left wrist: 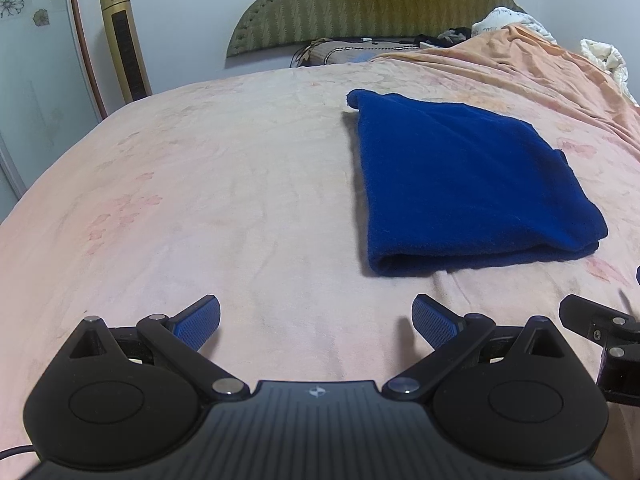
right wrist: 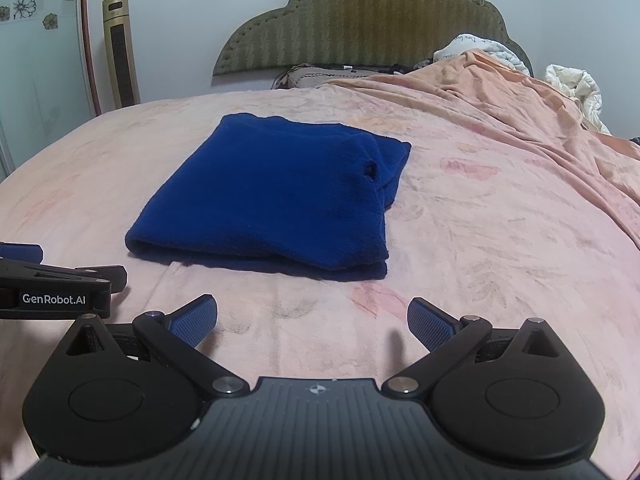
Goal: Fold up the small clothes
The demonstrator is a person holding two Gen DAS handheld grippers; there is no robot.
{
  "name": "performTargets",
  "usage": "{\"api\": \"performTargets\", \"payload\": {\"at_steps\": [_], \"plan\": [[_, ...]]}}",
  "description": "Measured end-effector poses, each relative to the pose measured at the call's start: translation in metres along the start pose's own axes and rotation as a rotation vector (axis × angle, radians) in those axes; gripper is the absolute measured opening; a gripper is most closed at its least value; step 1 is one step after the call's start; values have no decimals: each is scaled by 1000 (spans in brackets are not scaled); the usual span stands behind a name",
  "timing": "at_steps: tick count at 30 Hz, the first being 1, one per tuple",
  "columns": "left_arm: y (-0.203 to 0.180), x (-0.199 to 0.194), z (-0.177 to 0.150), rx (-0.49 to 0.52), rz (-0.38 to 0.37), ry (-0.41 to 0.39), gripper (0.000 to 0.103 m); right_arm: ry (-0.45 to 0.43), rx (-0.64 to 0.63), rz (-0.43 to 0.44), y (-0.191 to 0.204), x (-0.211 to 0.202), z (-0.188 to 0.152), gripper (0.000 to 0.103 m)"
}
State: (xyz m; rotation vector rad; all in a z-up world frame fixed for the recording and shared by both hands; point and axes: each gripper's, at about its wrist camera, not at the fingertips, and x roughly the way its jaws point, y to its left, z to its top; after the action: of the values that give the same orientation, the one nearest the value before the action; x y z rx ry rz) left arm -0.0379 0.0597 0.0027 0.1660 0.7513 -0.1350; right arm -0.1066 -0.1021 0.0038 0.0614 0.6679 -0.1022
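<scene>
blue garment folded on bed, jaws spread

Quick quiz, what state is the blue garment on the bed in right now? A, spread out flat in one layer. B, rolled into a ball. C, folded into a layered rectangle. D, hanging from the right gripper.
C: the blue garment lies on the pink bedsheet with stacked layers along its near edge, and both the left gripper and right gripper are open and empty.

text: "GenRobot.AI" | colour: white | on: left gripper black side, right wrist view
</scene>
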Motion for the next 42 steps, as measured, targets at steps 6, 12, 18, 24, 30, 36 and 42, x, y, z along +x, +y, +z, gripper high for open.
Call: {"api": "performTargets", "payload": {"at_steps": [6,12,18,24,30,36,42], "plan": [[1,0,0,1,2,1,103,1,-5,0,1,0,0,102],[2,0,-1,-6,2,3,103,0,-10,1,1,0,0,102],[2,0,-2,3,13,-1,103,1,-9,0,2,0,0,102],[0,1,-3,14,13,-1,103,4,-7,4,3,1,-1,102],[-2,2,-2,26,12,2,103,2,-9,7,3,1,0,102],[-2,4,-2,26,15,9,103,0,7,4,-1,2,0,102],[-5,3,-1,39,16,5,103,-1,9,8,-3,1,0,102]]}}
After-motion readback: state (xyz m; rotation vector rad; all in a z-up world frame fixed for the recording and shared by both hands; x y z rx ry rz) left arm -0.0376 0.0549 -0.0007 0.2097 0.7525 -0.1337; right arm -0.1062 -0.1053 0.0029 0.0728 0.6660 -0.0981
